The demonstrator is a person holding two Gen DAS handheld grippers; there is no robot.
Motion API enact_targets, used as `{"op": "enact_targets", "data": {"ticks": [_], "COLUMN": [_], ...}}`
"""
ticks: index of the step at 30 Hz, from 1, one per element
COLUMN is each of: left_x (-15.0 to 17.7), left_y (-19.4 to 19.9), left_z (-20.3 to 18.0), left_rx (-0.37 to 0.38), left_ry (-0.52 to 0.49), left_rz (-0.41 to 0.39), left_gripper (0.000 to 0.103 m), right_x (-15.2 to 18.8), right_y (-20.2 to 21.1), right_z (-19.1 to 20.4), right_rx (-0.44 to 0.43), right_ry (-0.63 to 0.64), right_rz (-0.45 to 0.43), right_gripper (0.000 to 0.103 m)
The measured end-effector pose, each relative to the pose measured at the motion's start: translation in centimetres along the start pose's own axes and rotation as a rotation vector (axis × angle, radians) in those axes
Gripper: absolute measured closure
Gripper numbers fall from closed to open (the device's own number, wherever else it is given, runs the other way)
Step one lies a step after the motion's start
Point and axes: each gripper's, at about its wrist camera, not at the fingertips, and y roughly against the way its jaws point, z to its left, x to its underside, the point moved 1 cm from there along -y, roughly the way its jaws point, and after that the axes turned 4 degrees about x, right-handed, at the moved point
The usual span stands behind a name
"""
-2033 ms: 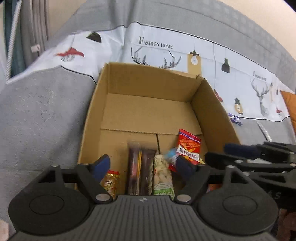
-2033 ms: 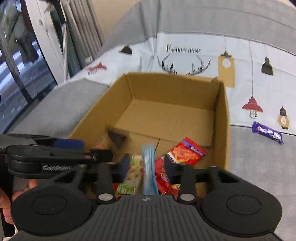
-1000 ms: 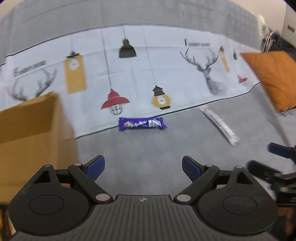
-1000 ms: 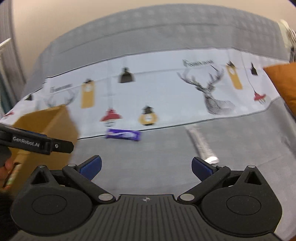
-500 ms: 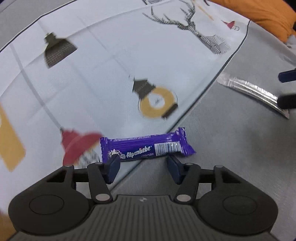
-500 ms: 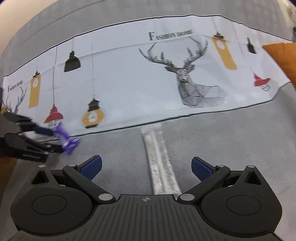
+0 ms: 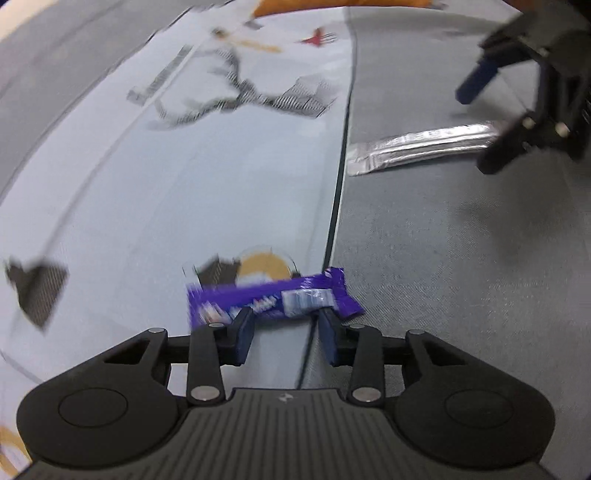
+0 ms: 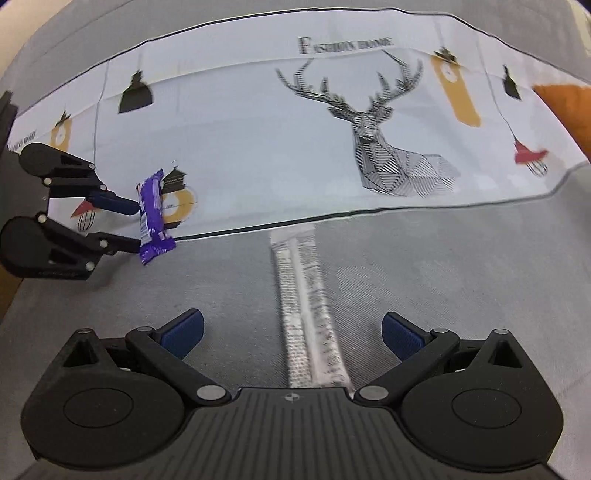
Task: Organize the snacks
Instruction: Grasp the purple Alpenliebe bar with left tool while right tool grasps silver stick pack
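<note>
Two snacks noted in the left wrist view. Purple candy bar (image 7: 273,301) lying crosswise just ahead of the left gripper (image 7: 286,332), its middle between the blue pads (image 7: 242,334), jaws drawn in narrow around it; contact with the wrapper cannot be told through the blur. Bar straddling the dark seam where the printed white cover (image 7: 207,192) meets the grey sofa cushion (image 7: 461,258). Silver foil packet (image 7: 417,147) lying flat on the grey cushion, far ahead and right of the jaws, one end reaching the right gripper (image 7: 517,85). Orange cushion (image 7: 332,7) at the far top edge.

Same two snacks seen in the right wrist view. Right gripper (image 8: 291,332) with jaws spread wide, nothing held. Silver foil packet (image 8: 306,306) running lengthwise straight ahead, its near end between the open jaws and passing under the gripper body, its far end reaching the seam. Left gripper (image 8: 129,225) far ahead and to the left, its two fingers (image 8: 114,205) meeting the purple candy bar (image 8: 151,218) from the side, the bar set across their tips. Printed white cover (image 8: 258,147) with stag and lanterns beyond the seam. Orange cushion (image 8: 569,107) at far right. Brown edge, unidentifiable, at the left margin.
</note>
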Motion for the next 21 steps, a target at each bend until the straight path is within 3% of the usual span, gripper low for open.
{"op": "enact_targets", "data": {"ticks": [3,7,10,12,13,14,15,19,21], "left_x": [-0.8,-1.6,-1.7,-1.7,-1.8,-1.8,-1.6,-1.2,-1.5], "left_y": [0.2,0.0,-1.8,-3.2,-3.4,-3.7,-3.8,-2.9,-2.4], "left_z": [0.2,-0.3,-0.4,0.7,1.7,2.5,3.2,2.3,1.9], "left_rx": [-0.003,0.027,0.061,0.094,0.14,0.191,0.234,0.151,0.148], "left_ry": [-0.095,-0.23,-0.256,-0.154,-0.052,0.043,0.14,0.305,0.426], "left_rz": [-0.018,-0.033,0.004,0.03,0.032,0.048,0.055,0.076,0.112], "left_gripper": [0.042,0.034,0.031,0.035,0.041,0.061,0.073,0.076,0.076], "right_x": [0.1,-0.1,0.0,0.0,0.1,0.2,0.2,0.3,0.0], "right_y": [-0.1,-0.3,-0.8,-1.5,-1.9,-2.1,-2.4,-3.8,-4.1], "right_z": [-0.3,-0.3,-0.5,-0.7,-0.8,-0.7,-0.5,0.6,0.2], "right_rx": [-0.005,-0.014,-0.023,-0.015,-0.015,-0.011,-0.005,0.015,-0.003], "right_ry": [-0.012,-0.011,-0.006,-0.015,-0.01,0.01,0.041,0.209,0.201], "right_rz": [0.005,0.013,0.026,0.048,0.052,0.046,0.037,-0.008,-0.013], "right_gripper": [0.001,0.001,0.001,0.001,0.001,0.0,0.0,0.0,0.006]}}
